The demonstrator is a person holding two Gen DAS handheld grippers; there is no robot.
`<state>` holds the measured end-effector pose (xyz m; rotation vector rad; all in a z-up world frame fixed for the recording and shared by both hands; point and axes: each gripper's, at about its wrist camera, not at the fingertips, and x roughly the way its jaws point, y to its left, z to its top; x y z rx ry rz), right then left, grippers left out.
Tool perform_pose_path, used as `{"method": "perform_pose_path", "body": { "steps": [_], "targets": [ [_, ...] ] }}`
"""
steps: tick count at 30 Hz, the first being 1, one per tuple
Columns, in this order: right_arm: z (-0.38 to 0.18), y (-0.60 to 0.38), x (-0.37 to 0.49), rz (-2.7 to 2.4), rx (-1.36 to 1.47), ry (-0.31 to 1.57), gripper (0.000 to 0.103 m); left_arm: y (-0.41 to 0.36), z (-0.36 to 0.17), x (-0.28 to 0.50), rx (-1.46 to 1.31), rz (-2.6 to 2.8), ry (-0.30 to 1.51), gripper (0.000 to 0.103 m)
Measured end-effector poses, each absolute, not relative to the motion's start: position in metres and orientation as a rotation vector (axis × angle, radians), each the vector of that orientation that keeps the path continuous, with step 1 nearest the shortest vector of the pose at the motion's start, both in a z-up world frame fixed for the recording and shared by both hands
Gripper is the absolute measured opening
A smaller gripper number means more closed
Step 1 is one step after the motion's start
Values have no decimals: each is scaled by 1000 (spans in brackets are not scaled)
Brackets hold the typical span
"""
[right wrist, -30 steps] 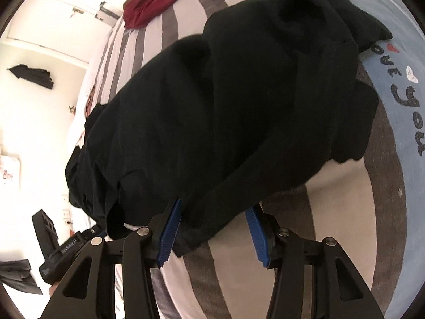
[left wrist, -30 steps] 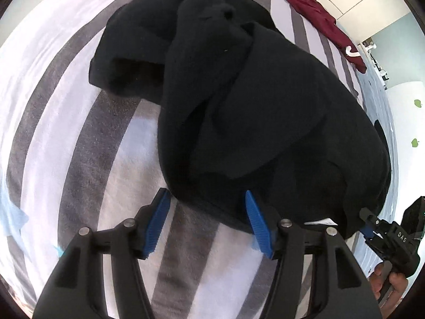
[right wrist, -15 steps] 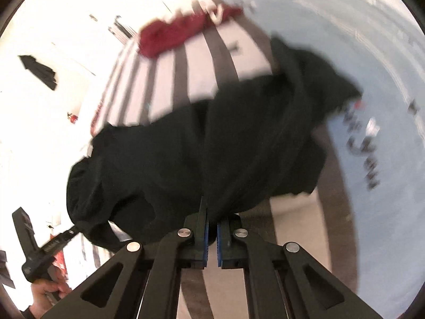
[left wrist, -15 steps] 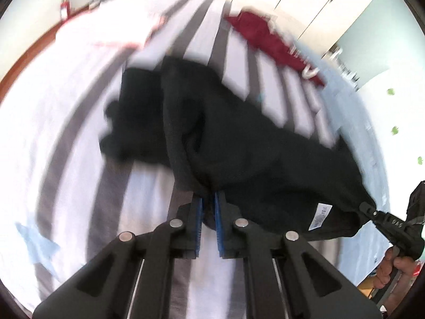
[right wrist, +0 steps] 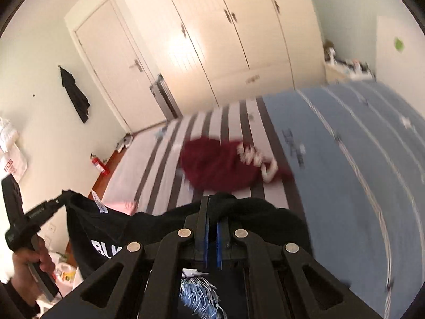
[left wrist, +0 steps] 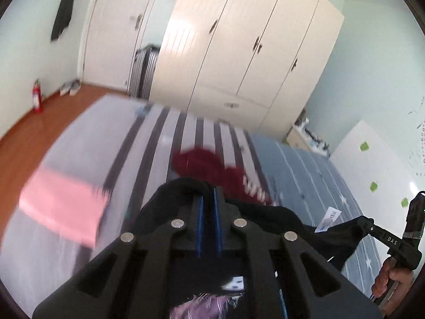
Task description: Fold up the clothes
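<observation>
- Your left gripper (left wrist: 208, 199) was clenched on the black garment's (left wrist: 289, 220) edge; pads pinched fabric.
- Your right gripper (right wrist: 211, 207) was clamped on the same garment's other edge.
- Garment hung stretched btwn both grippers, above the striped bed (left wrist: 148, 143).
- Maroon garment (right wrist: 217, 164) lay crumpled on bed, pink cloth (left wrist: 63, 207) near its left edge.
</observation>
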<state>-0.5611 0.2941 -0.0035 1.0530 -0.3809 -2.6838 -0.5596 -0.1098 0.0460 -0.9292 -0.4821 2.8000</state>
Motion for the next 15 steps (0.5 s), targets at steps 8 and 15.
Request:
{"method": "perform_pose_path", "body": {
  "steps": [8, 15],
  "targets": [
    [194, 298, -697, -2794, 681, -439, 3, -105, 276, -656, -535, 2915, -367, 5],
    [343, 310, -621, -2845, 245, -299, 3, -106, 381, -551, -225, 2870, -184, 5]
  ]
}}
